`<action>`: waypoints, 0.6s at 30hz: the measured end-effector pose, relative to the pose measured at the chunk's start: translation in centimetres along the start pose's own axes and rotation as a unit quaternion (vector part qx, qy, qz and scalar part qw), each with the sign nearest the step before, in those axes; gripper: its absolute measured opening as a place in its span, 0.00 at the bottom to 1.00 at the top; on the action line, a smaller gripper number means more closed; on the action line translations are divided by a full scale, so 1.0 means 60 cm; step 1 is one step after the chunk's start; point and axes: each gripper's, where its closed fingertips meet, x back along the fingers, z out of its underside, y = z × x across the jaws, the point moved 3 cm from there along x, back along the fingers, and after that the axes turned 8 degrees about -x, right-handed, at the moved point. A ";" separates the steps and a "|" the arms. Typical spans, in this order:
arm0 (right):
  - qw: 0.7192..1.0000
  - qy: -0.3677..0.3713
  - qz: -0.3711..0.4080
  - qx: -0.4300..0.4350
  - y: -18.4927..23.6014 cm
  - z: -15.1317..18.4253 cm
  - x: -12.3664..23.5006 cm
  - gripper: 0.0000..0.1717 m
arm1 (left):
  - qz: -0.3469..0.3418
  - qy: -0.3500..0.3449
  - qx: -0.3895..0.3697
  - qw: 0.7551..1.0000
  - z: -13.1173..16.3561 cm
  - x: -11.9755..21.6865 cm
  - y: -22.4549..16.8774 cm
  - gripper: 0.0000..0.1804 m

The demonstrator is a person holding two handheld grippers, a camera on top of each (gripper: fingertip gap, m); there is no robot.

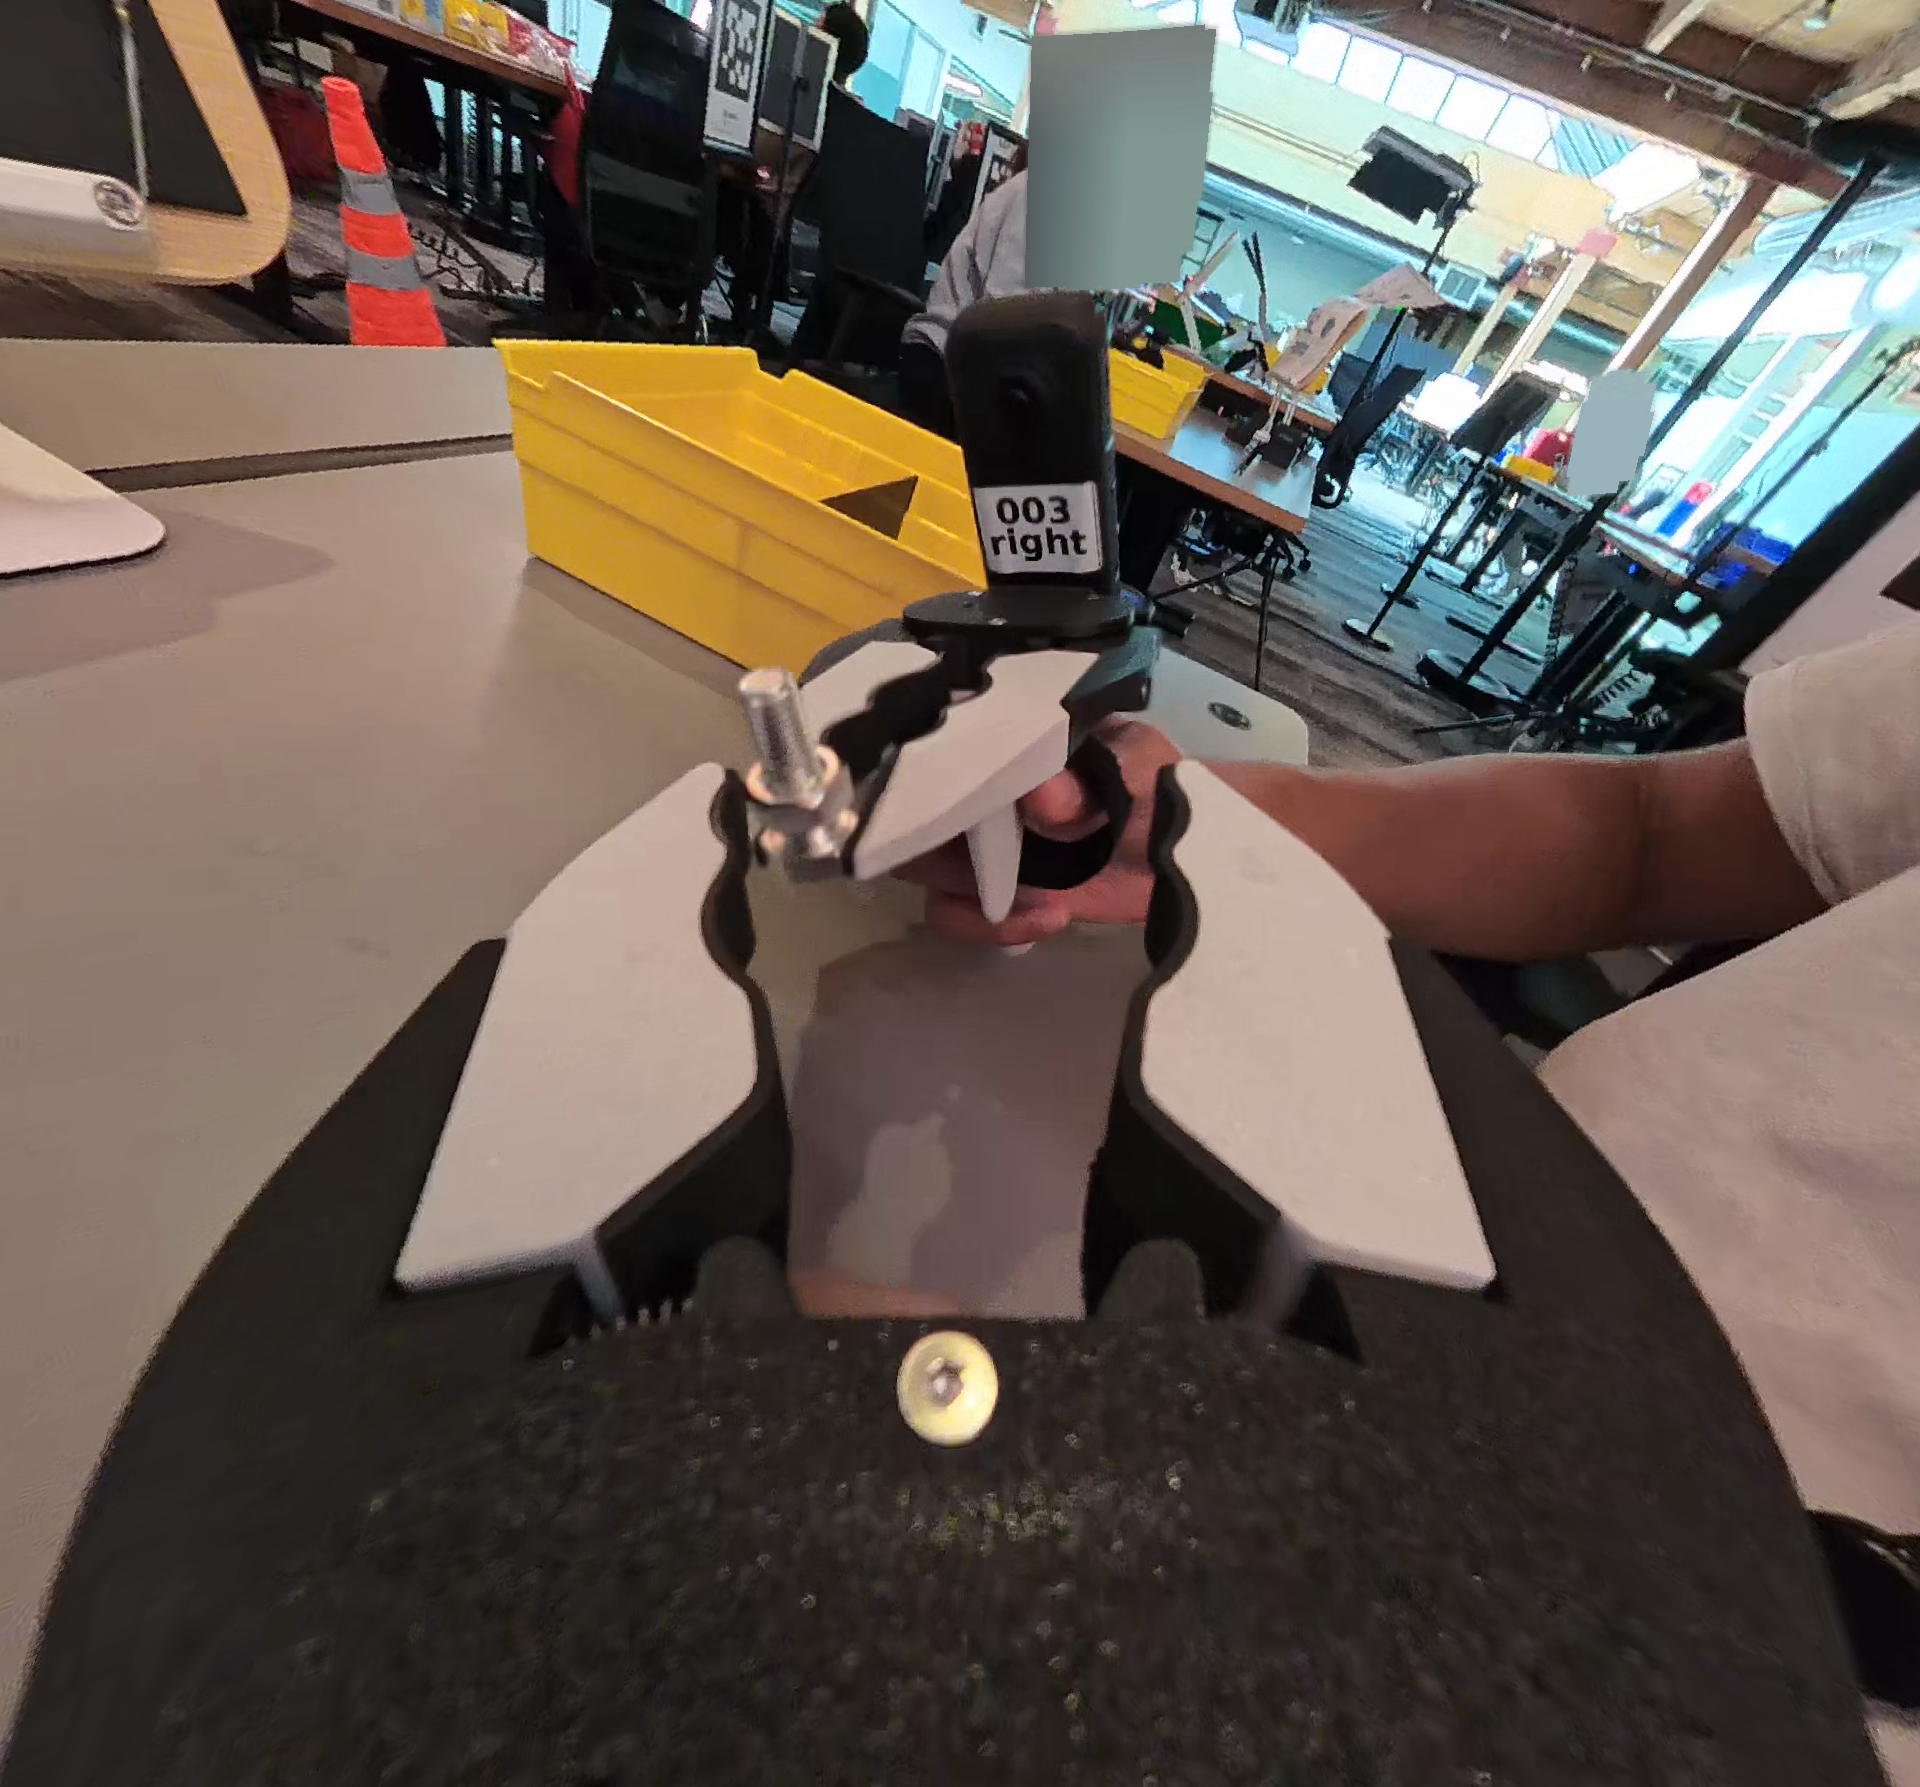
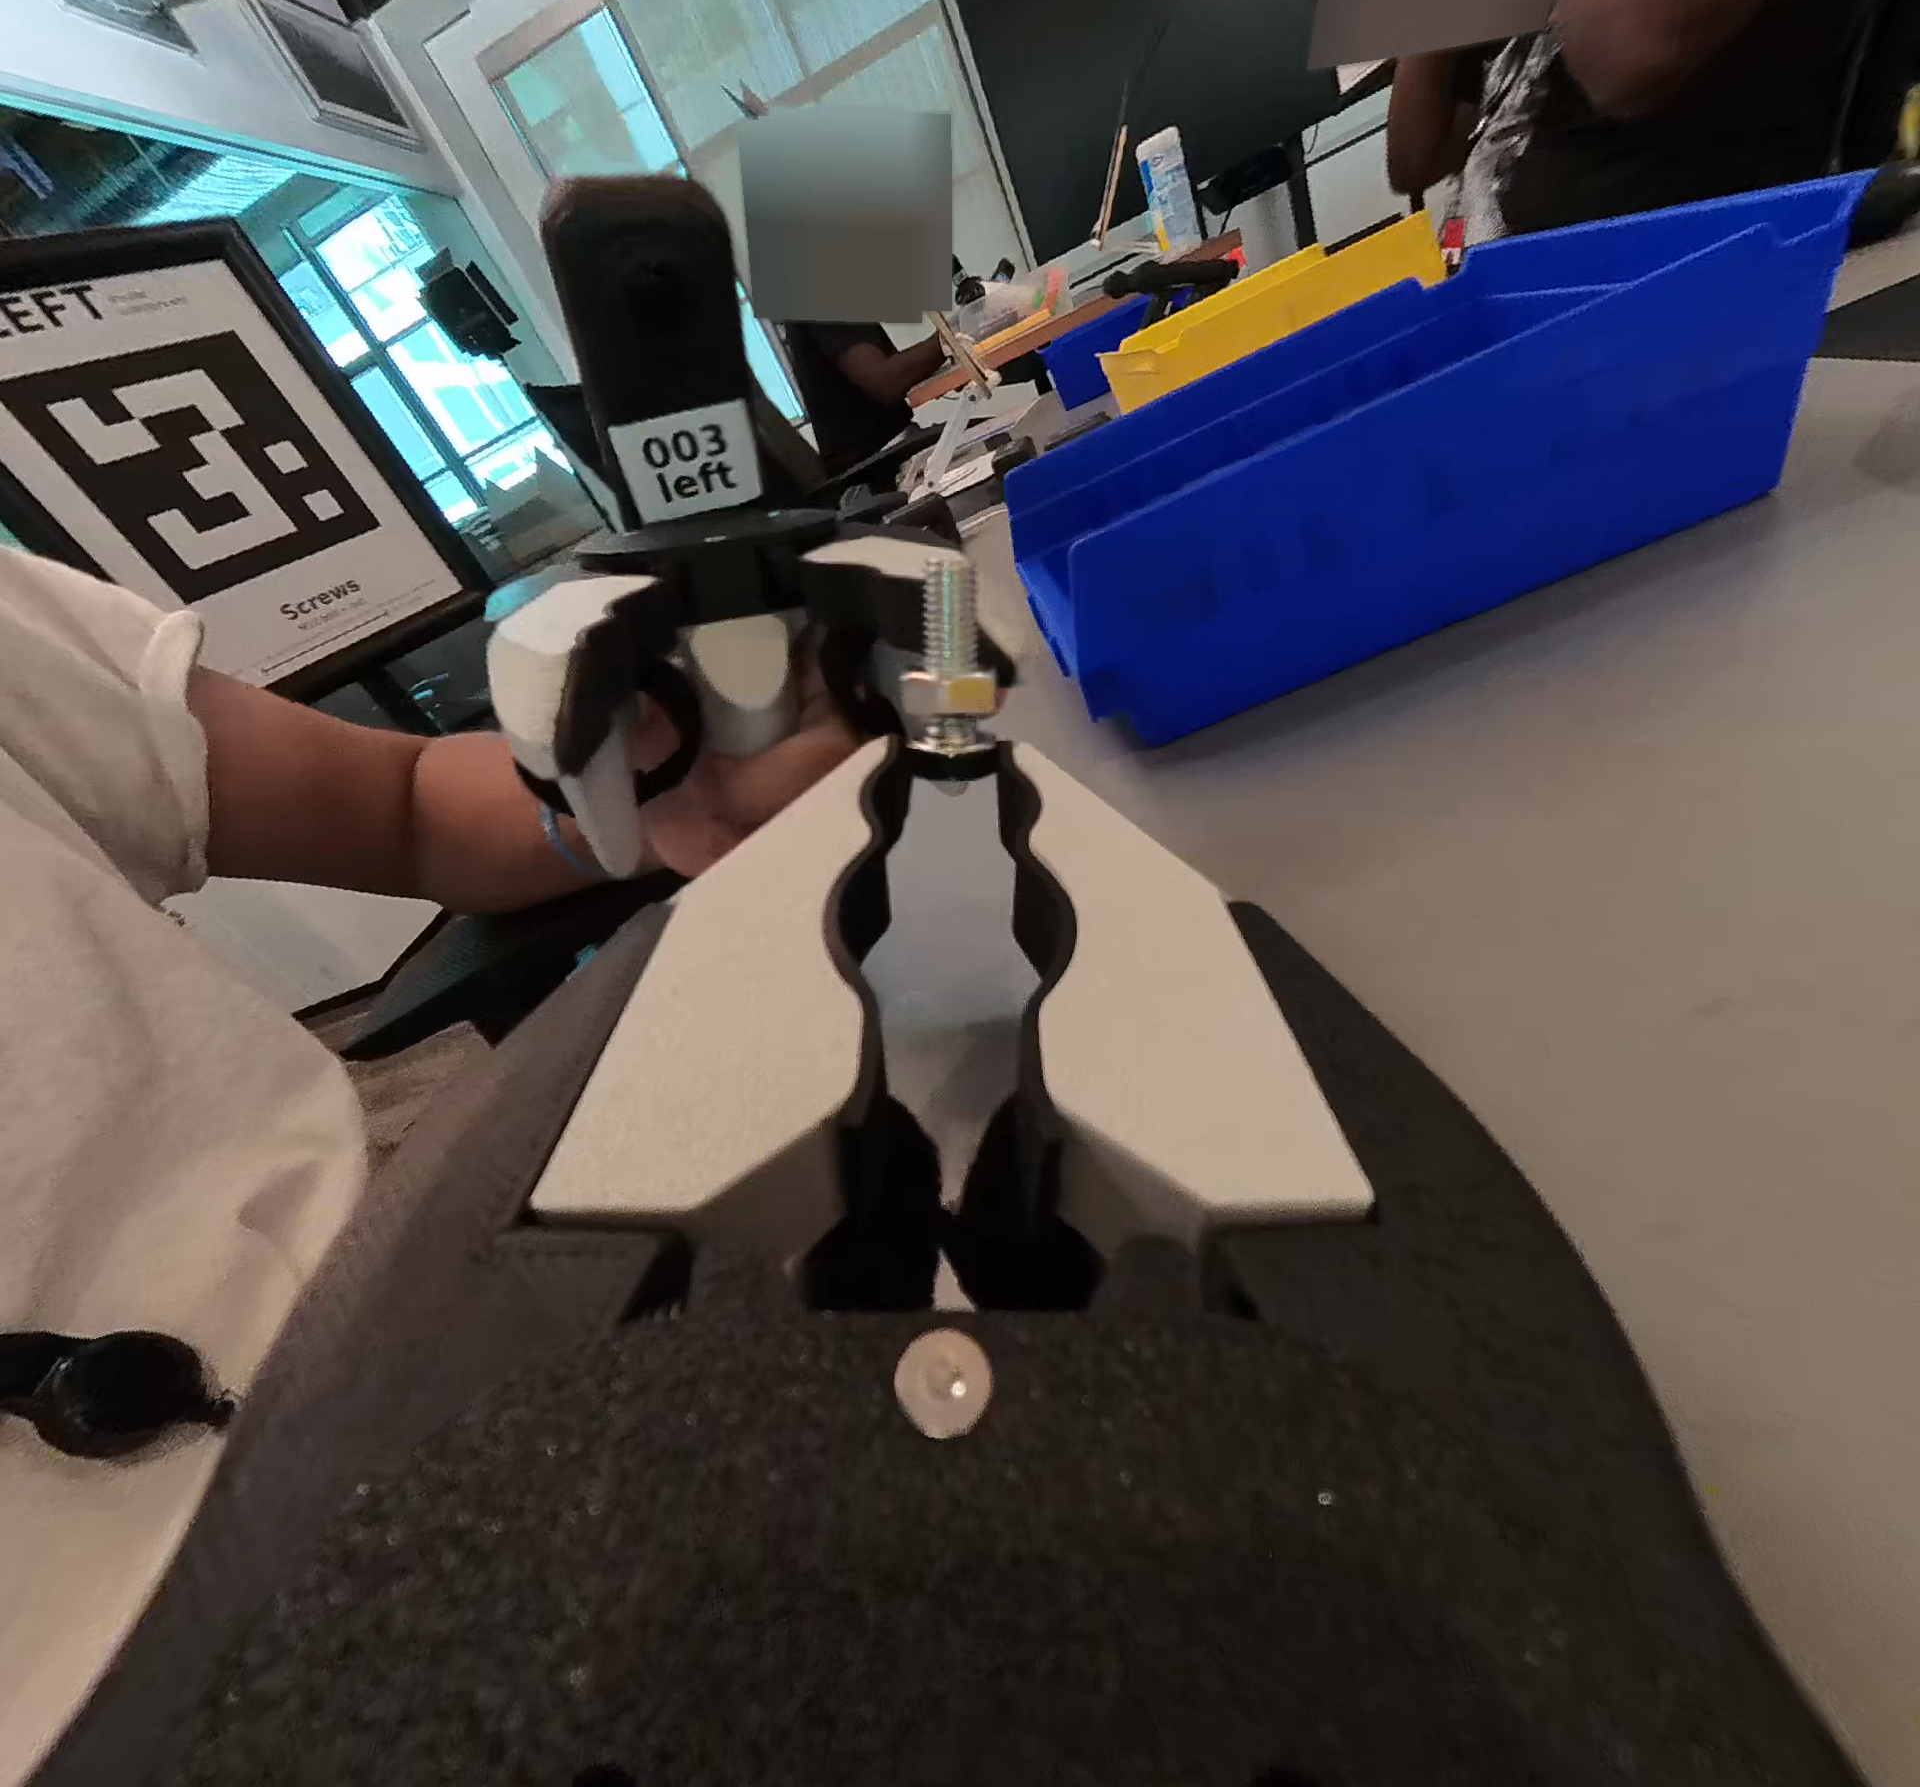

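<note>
Both grippers meet above a grey table, facing one another; the right gripper is clenched on the head end of a silver bolt, its black pads pressing the bolt from either side at the very fingertips; the bolt stands nearly upright, its long axis vertical, threaded shank pointing up and head down between the pads; a hex nut sits on the thread just above the fingertips, with a washer beneath it. From the left wrist view the same bolt leans slightly leftward at its top.

The left gripper is released, its jaws spread wide; the bolt lies just beside its left fingertip, and whether they touch I cannot tell; the right pad stands well clear of the bolt.

A hand grips the right gripper's handle; another hand holds the left one. A yellow bin rests on the table behind the right gripper; a blue bin lies on the table beyond the bolt, with a second yellow bin behind it; an orange cone stands on the floor farther off.
</note>
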 end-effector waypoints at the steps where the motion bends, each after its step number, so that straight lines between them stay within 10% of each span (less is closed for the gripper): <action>1: 1.000 -0.007 0.009 -0.002 -0.005 -0.005 0.007 0.10 | 0.001 -0.008 0.005 1.000 -0.003 0.006 -0.002 0.38; 3: 0.999 -0.027 0.028 -0.007 -0.017 -0.018 0.023 0.10 | 0.018 -0.035 0.009 0.999 -0.015 0.022 -0.010 0.26; 16: 1.000 -0.005 0.002 0.018 0.005 -0.010 -0.001 0.10 | -0.013 -0.040 0.022 0.999 -0.011 0.000 0.000 0.39; 18: 0.999 -0.019 0.022 0.014 -0.007 -0.021 0.014 0.10 | 0.002 -0.055 0.000 0.999 -0.017 0.016 -0.008 0.21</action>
